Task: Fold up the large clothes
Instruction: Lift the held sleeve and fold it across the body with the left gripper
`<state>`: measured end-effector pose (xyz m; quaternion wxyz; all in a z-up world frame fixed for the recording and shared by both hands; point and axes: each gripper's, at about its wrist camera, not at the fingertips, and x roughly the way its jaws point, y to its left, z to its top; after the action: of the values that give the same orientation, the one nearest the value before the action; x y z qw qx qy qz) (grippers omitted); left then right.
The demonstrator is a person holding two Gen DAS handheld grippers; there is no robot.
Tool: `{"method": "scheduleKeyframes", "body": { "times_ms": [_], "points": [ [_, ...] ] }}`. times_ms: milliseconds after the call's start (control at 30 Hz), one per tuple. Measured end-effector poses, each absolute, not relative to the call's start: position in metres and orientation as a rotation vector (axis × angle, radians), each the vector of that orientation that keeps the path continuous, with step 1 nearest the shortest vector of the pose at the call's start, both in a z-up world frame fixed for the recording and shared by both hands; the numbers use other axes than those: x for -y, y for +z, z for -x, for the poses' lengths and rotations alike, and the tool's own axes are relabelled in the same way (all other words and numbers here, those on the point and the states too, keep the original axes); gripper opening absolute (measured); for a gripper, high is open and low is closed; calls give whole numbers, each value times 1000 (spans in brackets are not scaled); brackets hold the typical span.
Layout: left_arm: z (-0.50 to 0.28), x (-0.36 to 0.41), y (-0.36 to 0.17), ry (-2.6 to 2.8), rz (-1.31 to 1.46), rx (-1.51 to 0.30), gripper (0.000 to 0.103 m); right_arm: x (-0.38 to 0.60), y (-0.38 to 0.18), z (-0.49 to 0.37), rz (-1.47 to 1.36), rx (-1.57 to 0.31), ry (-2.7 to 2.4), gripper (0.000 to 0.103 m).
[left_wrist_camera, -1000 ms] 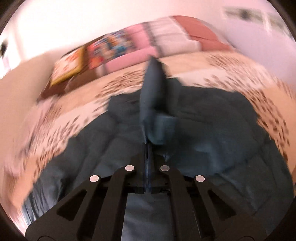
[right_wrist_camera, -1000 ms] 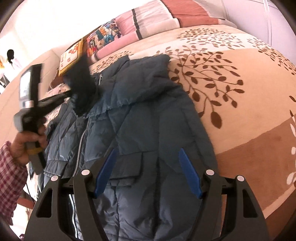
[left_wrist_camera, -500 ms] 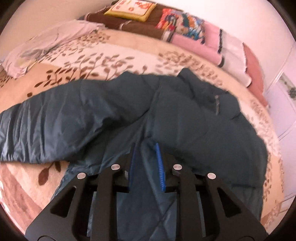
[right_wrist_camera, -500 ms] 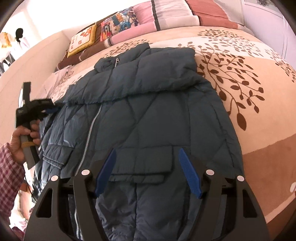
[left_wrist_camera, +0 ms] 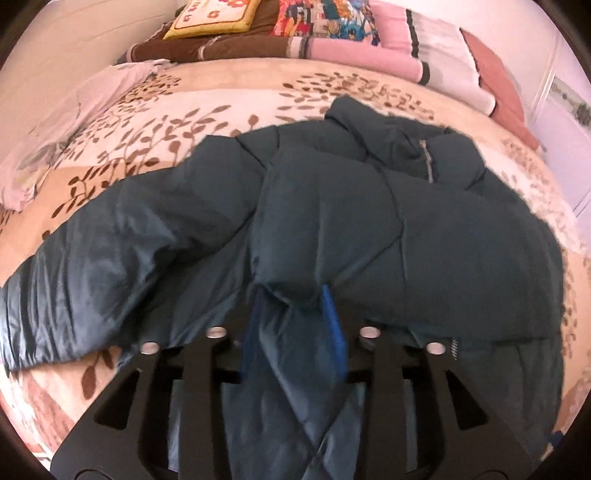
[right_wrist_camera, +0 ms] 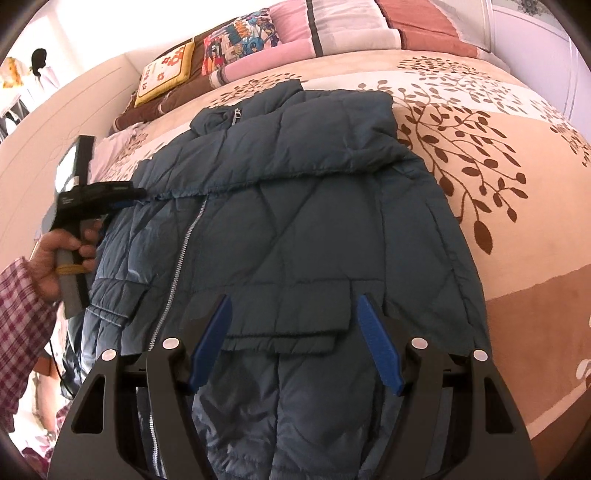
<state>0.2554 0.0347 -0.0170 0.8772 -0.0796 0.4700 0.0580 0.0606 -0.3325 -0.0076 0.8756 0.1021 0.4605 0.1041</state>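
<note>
The left camera sits on the left gripper [left_wrist_camera: 293, 328] and looks down, very close, at the blue jacket [left_wrist_camera: 369, 229] on the bed [left_wrist_camera: 184, 110]. The right camera sits on the right gripper [right_wrist_camera: 293, 341], also close above the jacket [right_wrist_camera: 295, 221], looking toward the pillows [right_wrist_camera: 236, 37]. Both see the jacket, bed and pillows [left_wrist_camera: 325, 22]; the right one also sees the left gripper [right_wrist_camera: 127, 199] from the side.

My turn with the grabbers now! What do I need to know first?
Left hand-held gripper: jaws opening, a fold of the jacket between them, being let go.
Right hand-held gripper: open, empty, above the jacket's pocket.
Jacket lies front up on the bed, zipped, collar toward the pillows.
Done: one sleeve laid across the chest.
Left: the other sleeve is spread sideways; fold it in, then fold the body.
</note>
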Motion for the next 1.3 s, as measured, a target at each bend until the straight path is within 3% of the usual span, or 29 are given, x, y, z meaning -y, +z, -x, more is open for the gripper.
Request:
{"method": "scheduleKeyframes", "body": {
  "times_ms": [33,233,400,800,967,1300],
  "points": [
    [-247,-38,-14,118,178,-971,47,332,-7,-60,-213,-961,216,69],
    [-182,-82,3,140,276,-925,57,321,2,-54,-208,-952,231,69],
    [-132,-137,0,205,425,-910,62,303,8,-53,-198,-960,253,69],
    [-44,-304,-57,533,1023,-760,63,249,31,-55,-51,-914,319,69],
    [-32,-337,-84,589,1229,-688,63,246,31,-57,-39,-917,316,69],
    [-45,-365,-105,636,1368,-578,62,240,22,-61,-26,-944,311,69]
  ]
}}
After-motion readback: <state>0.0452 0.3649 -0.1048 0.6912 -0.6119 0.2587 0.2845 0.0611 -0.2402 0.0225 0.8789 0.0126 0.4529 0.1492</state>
